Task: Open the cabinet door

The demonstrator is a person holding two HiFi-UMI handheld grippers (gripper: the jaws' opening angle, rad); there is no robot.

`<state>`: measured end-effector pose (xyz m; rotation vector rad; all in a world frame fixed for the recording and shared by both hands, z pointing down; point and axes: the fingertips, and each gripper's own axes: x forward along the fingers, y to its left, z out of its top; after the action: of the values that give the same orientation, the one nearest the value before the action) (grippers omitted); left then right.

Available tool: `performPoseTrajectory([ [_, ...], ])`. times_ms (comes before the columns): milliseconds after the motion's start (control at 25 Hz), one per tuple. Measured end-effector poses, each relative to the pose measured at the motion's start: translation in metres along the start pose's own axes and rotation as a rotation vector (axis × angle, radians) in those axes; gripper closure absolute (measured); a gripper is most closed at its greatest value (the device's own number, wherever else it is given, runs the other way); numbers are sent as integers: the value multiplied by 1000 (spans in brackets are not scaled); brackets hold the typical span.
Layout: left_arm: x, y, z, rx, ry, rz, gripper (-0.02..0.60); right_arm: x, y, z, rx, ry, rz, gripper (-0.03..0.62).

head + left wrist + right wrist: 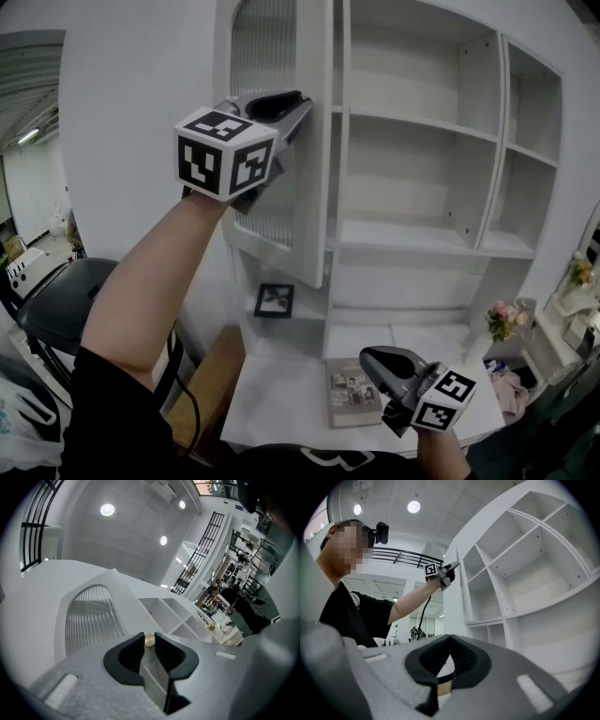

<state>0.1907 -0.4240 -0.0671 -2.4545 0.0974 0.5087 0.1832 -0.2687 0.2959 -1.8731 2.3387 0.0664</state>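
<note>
The white cabinet door (281,202), with an arched ribbed-glass panel, stands swung out from the shelving. My left gripper (306,105) is raised to the door's free edge. In the left gripper view its jaws are shut on the small gold knob (149,640), with the ribbed panel (89,618) just beyond. From the right gripper view, the left gripper (452,567) sits against the door's edge (453,595). My right gripper (371,357) hangs low over the desk. Its jaws (450,638) are shut, with nothing between them.
Open white shelves (412,169) fill the right of the cabinet. Below are a framed picture (274,300), a photo book (349,392) on the white desk (272,403), and flowers (506,321) at the right. A dark chair (61,300) stands at the left.
</note>
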Motion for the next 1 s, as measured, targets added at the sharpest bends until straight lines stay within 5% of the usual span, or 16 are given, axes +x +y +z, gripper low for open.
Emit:
performPoseTrajectory([
  [1000,-145,61,32,-165,-132,-150,500,57,114,-36,37,8,-44,592],
])
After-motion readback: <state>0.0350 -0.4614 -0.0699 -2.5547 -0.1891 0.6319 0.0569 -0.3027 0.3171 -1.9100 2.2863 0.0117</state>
